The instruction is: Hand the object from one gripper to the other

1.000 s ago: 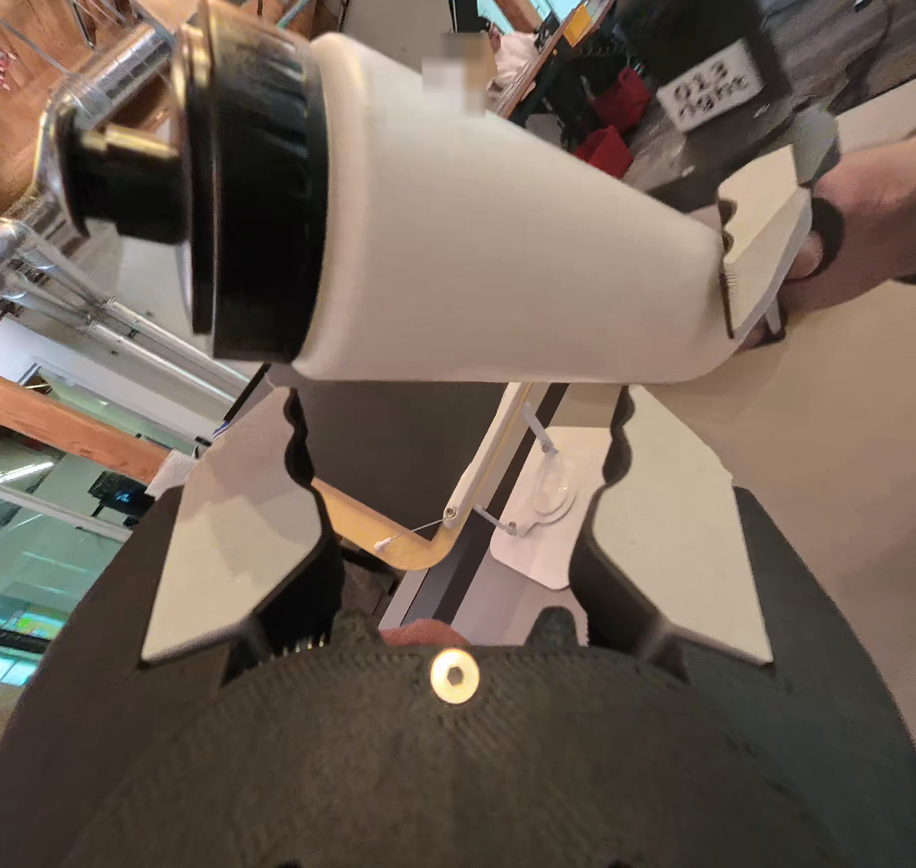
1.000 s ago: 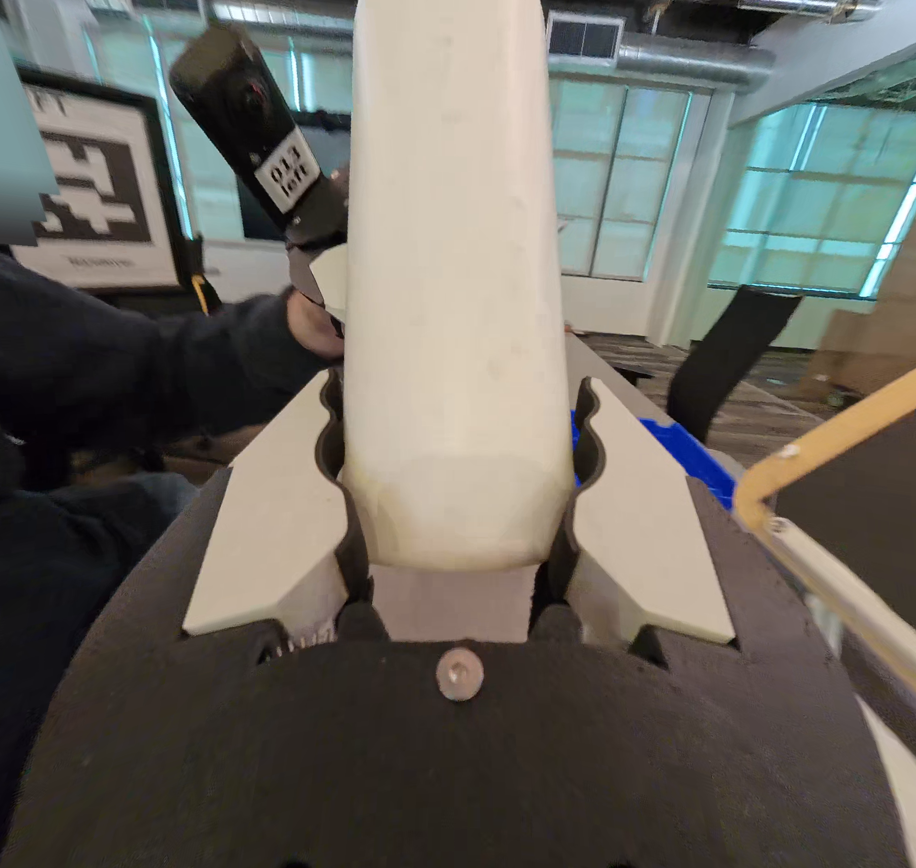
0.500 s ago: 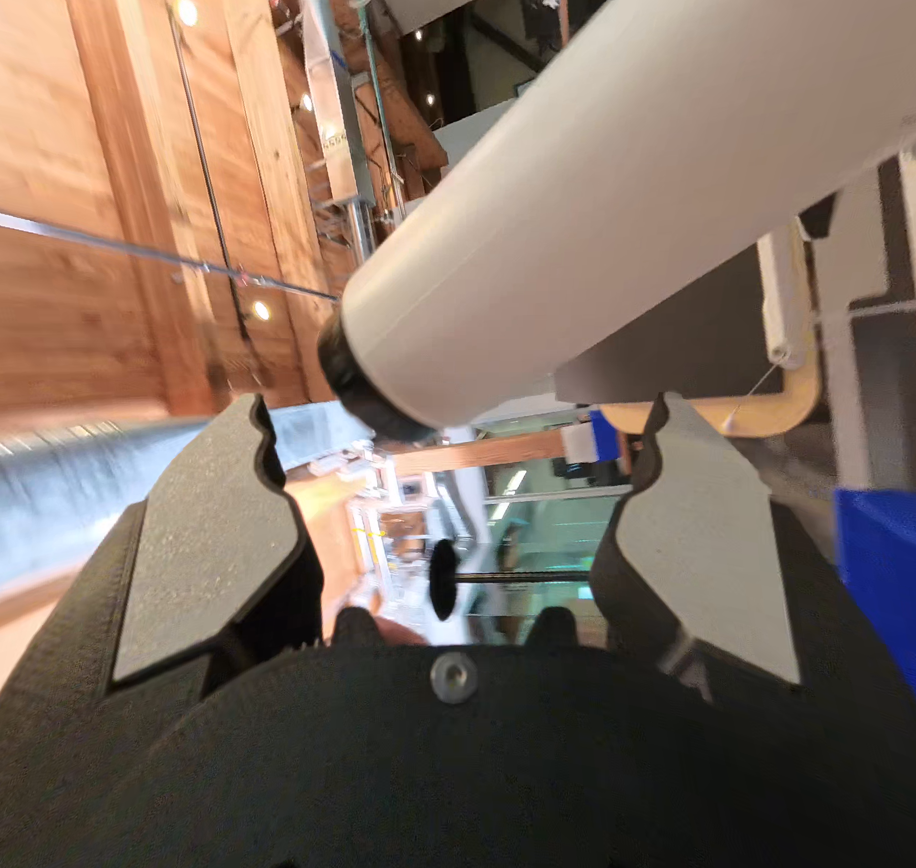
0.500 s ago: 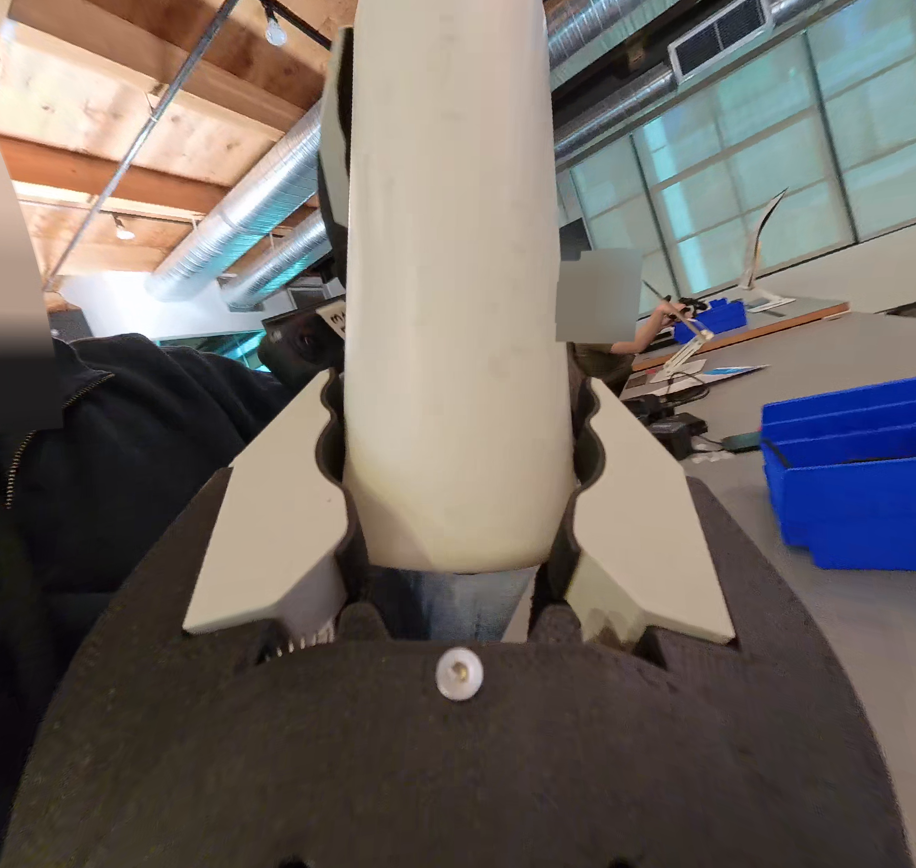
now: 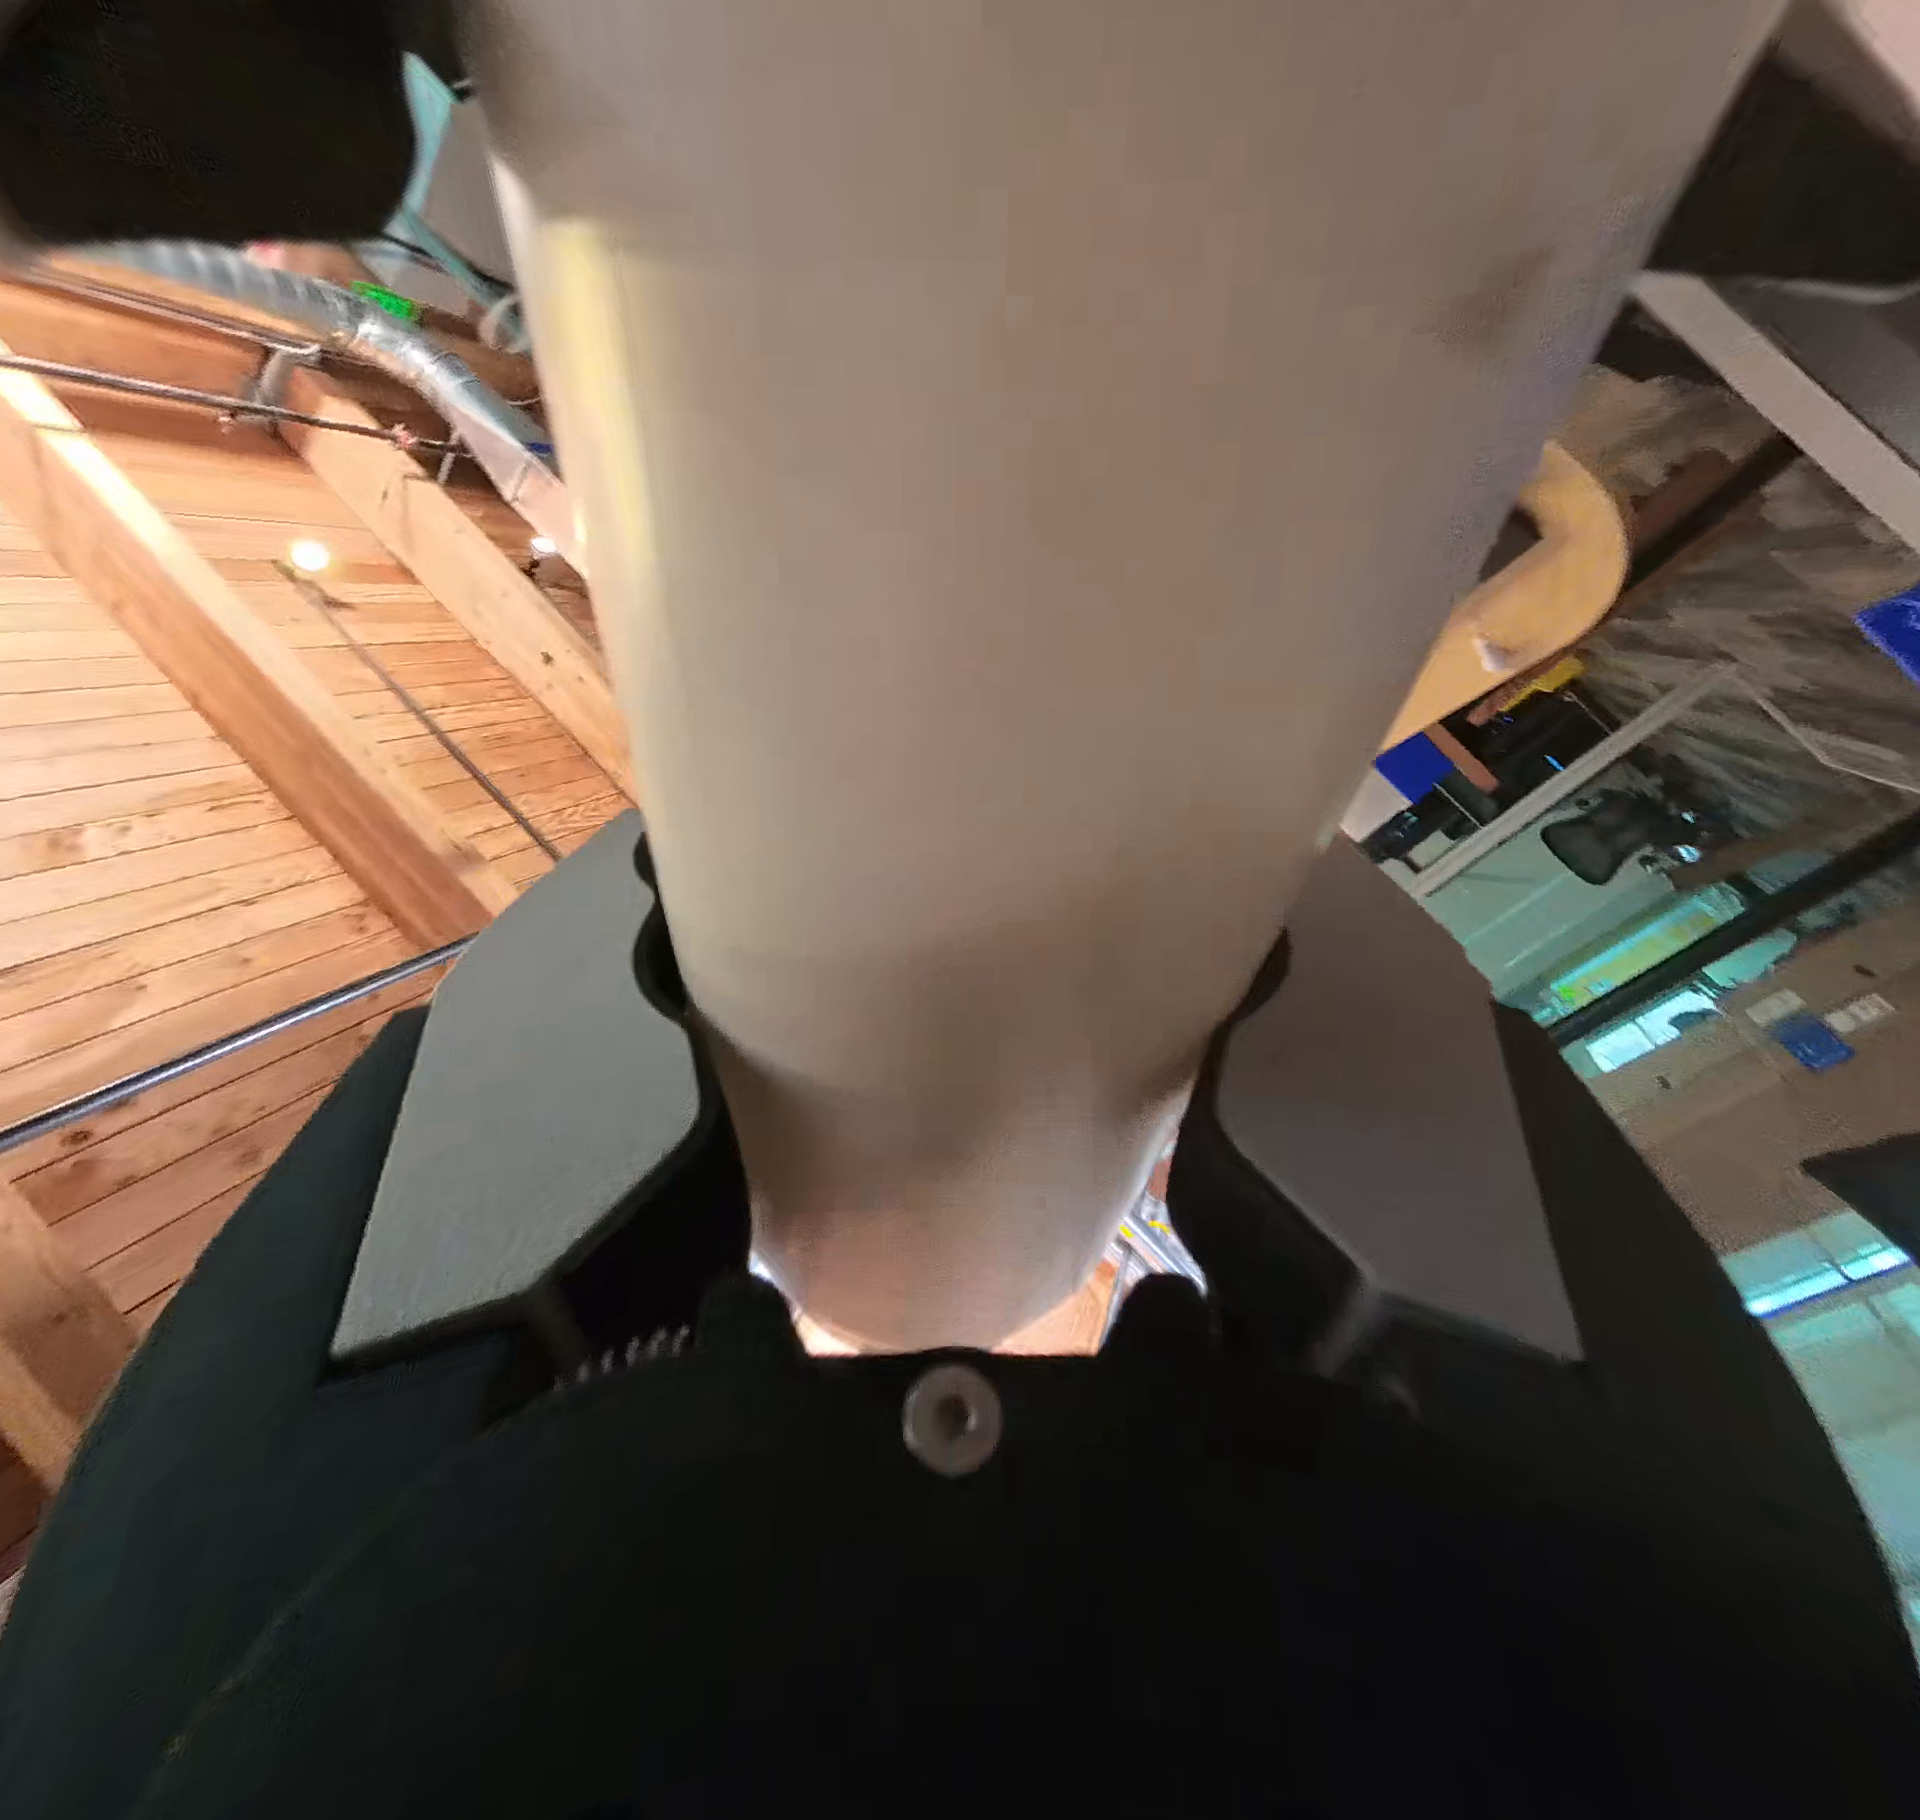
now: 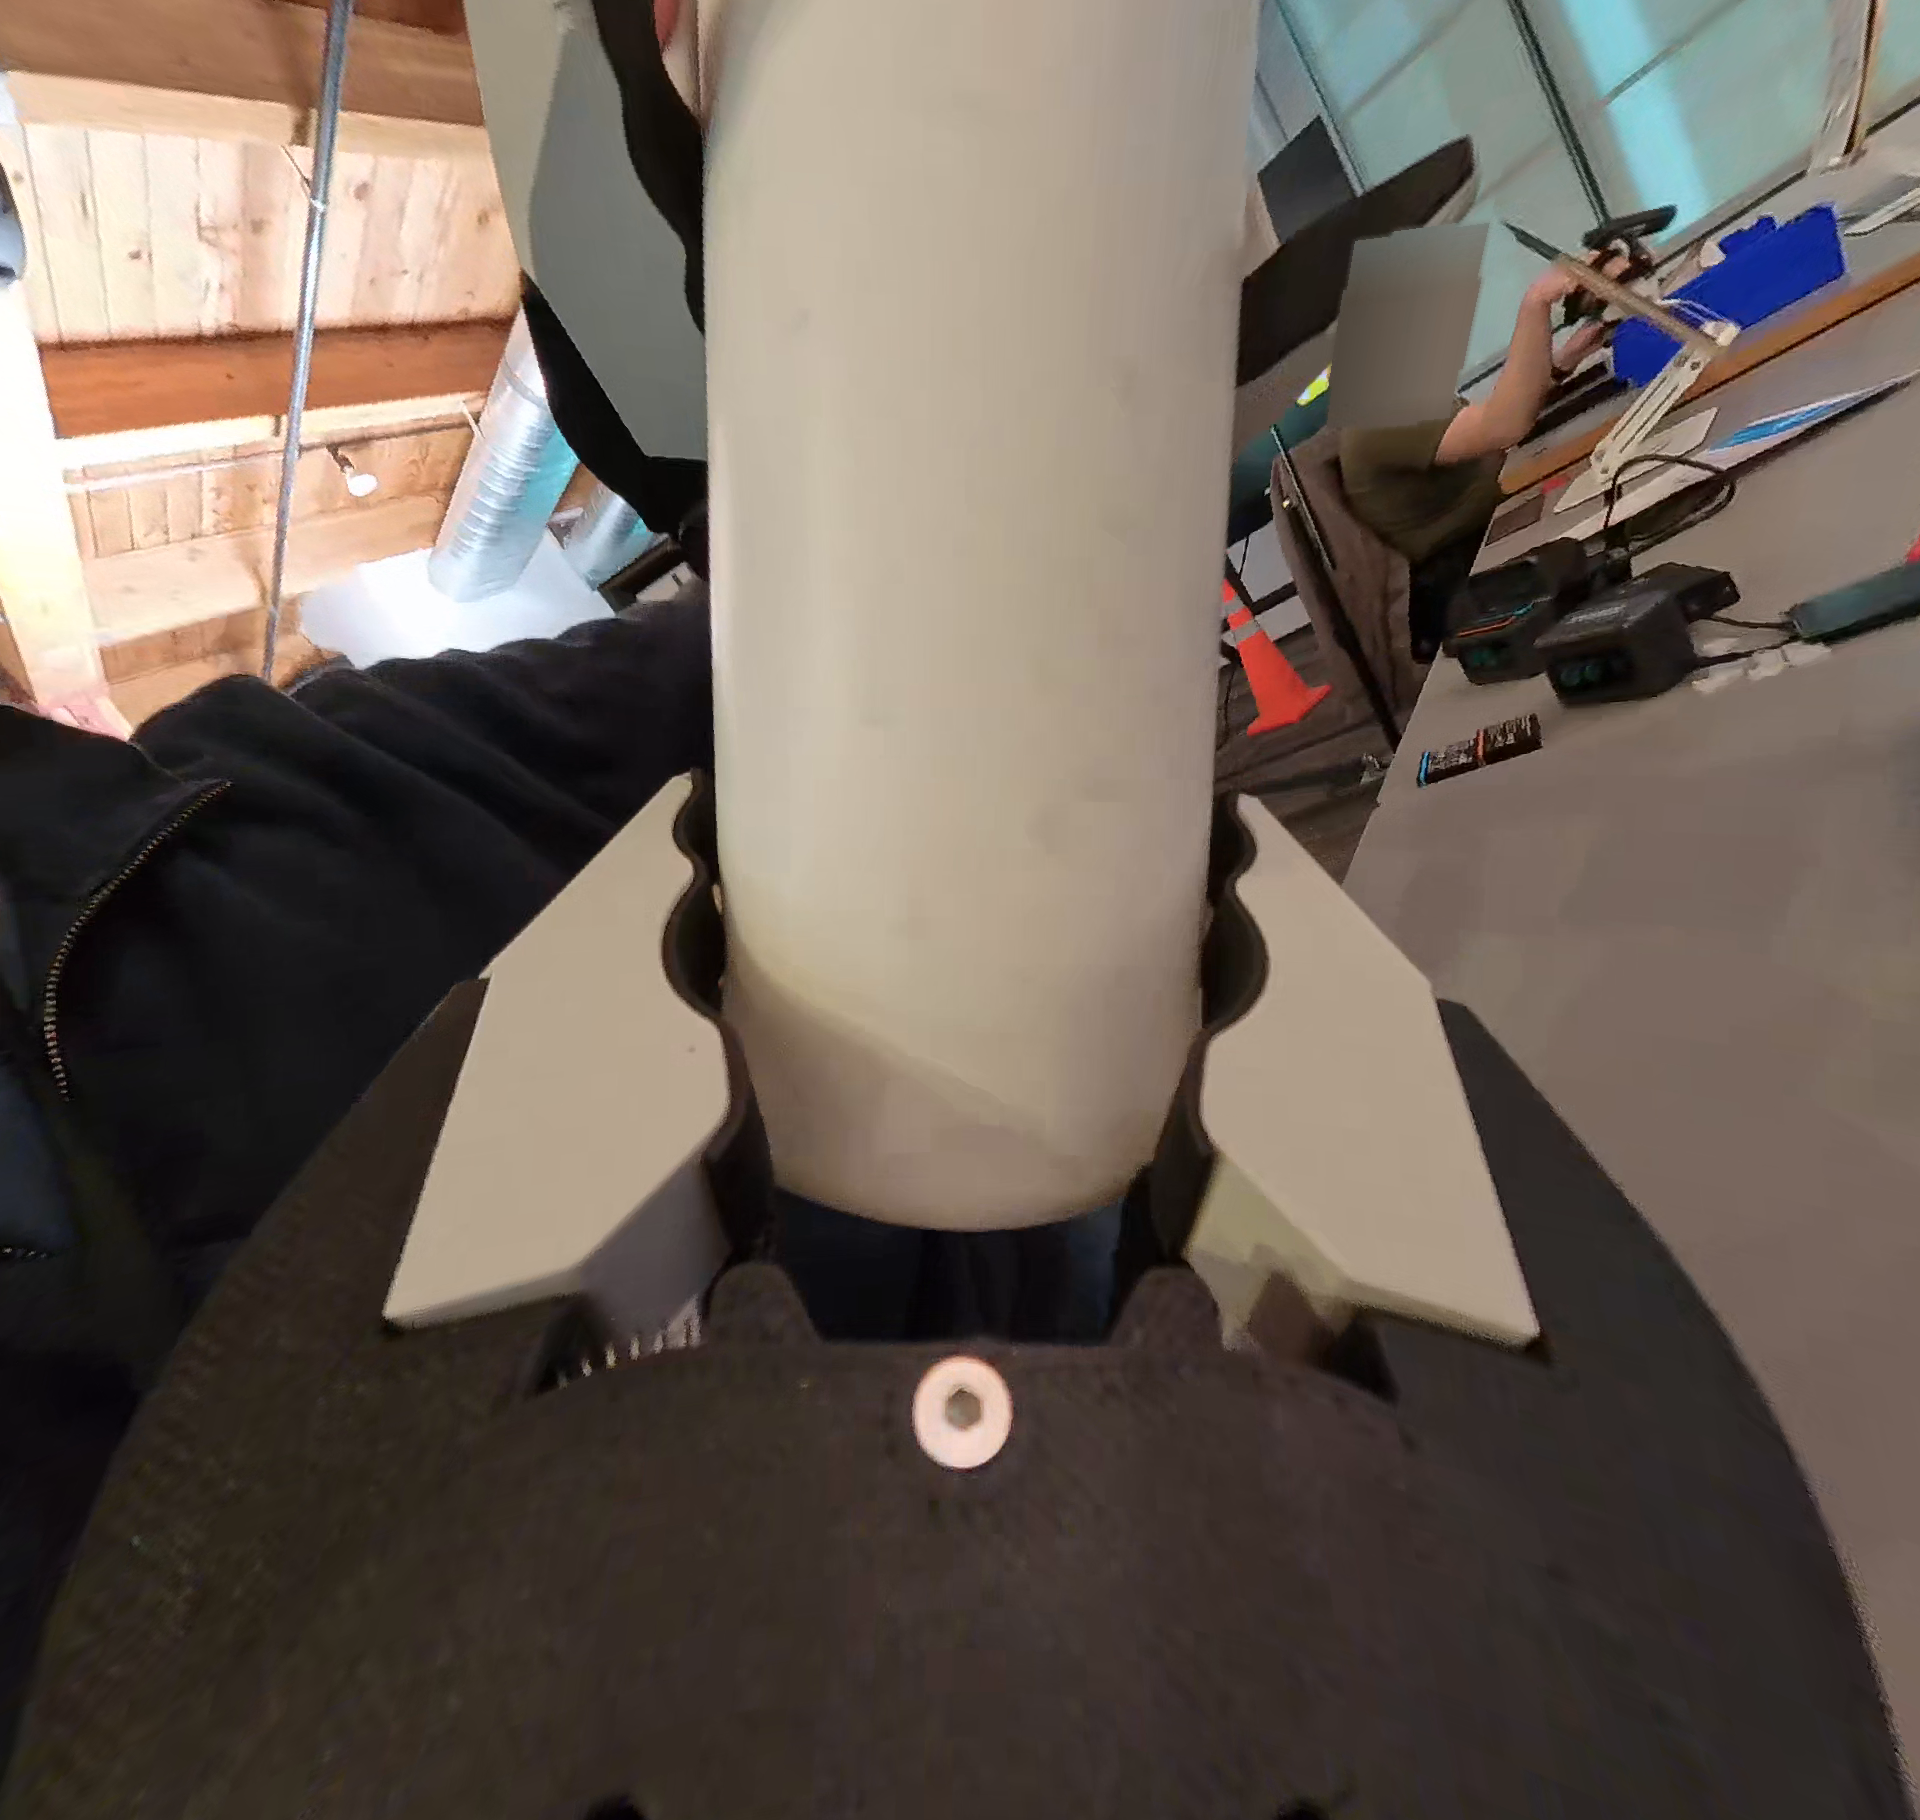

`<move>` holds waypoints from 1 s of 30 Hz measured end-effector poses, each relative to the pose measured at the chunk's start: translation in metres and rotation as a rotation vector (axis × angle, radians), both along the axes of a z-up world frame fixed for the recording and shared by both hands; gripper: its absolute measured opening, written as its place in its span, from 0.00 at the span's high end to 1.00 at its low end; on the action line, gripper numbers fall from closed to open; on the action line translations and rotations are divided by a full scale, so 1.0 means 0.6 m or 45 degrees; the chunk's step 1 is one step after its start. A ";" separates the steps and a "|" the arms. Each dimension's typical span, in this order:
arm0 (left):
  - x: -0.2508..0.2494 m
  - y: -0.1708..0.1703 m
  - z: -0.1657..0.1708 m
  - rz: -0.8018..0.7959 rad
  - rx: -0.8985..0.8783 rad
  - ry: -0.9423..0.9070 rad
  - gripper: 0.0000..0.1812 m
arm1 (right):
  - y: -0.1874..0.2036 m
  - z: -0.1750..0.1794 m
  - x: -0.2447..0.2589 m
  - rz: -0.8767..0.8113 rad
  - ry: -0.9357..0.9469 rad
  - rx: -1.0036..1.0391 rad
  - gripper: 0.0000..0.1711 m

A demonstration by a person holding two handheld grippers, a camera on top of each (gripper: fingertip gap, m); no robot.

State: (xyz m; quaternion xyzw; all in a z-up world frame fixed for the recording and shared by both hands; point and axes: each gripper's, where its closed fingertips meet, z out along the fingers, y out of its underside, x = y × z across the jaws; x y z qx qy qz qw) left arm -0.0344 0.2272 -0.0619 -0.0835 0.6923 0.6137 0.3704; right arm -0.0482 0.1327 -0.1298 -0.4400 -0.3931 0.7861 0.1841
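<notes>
Gripping the tall white cylindrical bottle in my right gripper, I am closing my left gripper around it midair; next, the right must release.

No slack in either of my grippers — the tall white cylindrical bottle fills both gaps. Grey tabletop to the right looks passable; my dark jacket sleeve crowds the left.

We are losing the tall white cylindrical bottle past both views' top edges; left wrist view is smearing with motion blur, so contact with the left gripper is staying uncertain.
</notes>
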 end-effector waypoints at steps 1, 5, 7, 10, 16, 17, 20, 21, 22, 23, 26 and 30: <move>-0.004 0.005 -0.003 0.021 -0.010 -0.008 0.43 | 0.003 -0.001 0.000 -0.003 -0.003 -0.011 0.46; -0.007 0.014 -0.009 0.039 -0.023 -0.023 0.44 | 0.007 -0.005 0.003 -0.003 -0.040 0.018 0.47; -0.007 0.014 -0.011 0.036 -0.037 -0.029 0.45 | 0.010 -0.004 0.004 -0.016 -0.056 0.043 0.47; -0.011 0.018 -0.010 0.047 -0.056 -0.066 0.45 | 0.014 0.005 0.009 -0.045 -0.051 0.105 0.47; -0.039 0.021 0.001 0.157 -0.230 -0.403 0.45 | 0.039 0.054 0.049 -0.266 0.081 0.350 0.36; -0.048 0.022 -0.001 0.196 -0.293 -0.477 0.46 | 0.046 0.061 0.058 -0.332 0.103 0.426 0.32; -0.063 0.021 -0.015 0.271 -0.577 -0.834 0.46 | 0.048 0.096 0.092 -0.473 0.237 0.646 0.33; -0.065 0.020 -0.019 0.296 -0.670 -0.943 0.45 | 0.044 0.111 0.102 -0.491 0.287 0.674 0.32; -0.063 0.016 -0.024 0.298 -0.782 -1.042 0.46 | 0.043 0.118 0.106 -0.519 0.291 0.741 0.31; -0.055 0.009 -0.030 0.281 -0.912 -1.144 0.45 | 0.046 0.118 0.104 -0.563 0.267 0.843 0.30; -0.024 -0.011 -0.046 0.245 -1.296 -1.439 0.46 | 0.051 0.122 0.093 -0.658 0.228 1.090 0.31; 0.027 -0.038 -0.068 0.189 -1.748 -1.657 0.45 | 0.048 0.143 0.072 -0.677 0.220 1.218 0.30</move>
